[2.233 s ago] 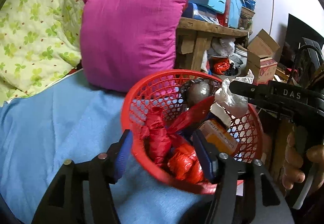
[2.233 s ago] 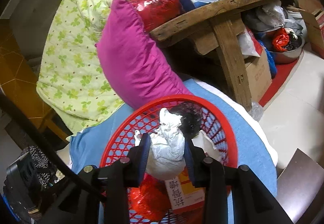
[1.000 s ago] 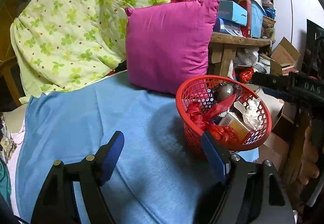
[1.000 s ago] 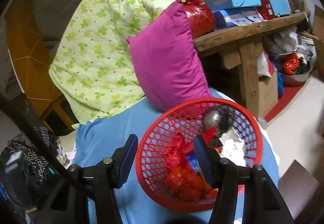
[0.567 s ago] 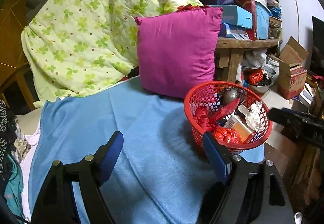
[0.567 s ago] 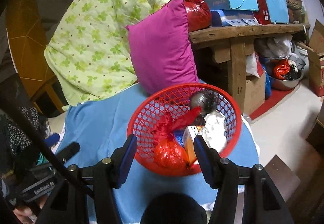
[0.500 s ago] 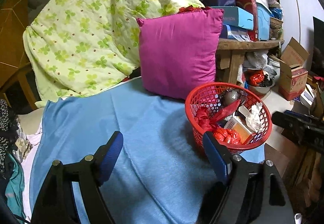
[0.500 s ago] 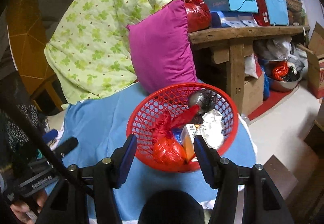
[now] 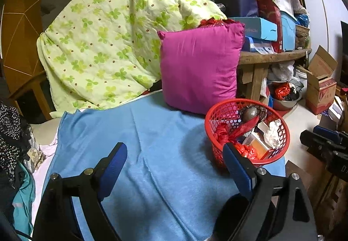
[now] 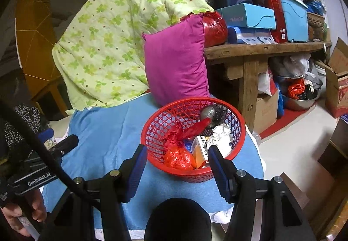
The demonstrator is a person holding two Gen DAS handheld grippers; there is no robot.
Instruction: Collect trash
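- Fingers: the left gripper [image 9: 175,161] is opening wide with nothing between its fingers; the right gripper [image 10: 176,159] stands half open and empty, its white paper wad [image 10: 219,137] released since two seconds ago.
- Both grippers have drawn back from the red basket [image 10: 152,132], which sits on the blue blanket [image 9: 141,132] at 2 o'clock in the left view, 12 o'clock in the right.
- Basket contents: red bags [image 10: 178,157], orange carton [image 10: 200,149], paper wad, dark ball [image 10: 207,113].
- Behind it: magenta cushion [image 9: 199,66], then the bench [image 10: 261,48] at 1 o'clock.
- Assessment: no loose trash shows on the blanket; collection looks complete or nearly so.
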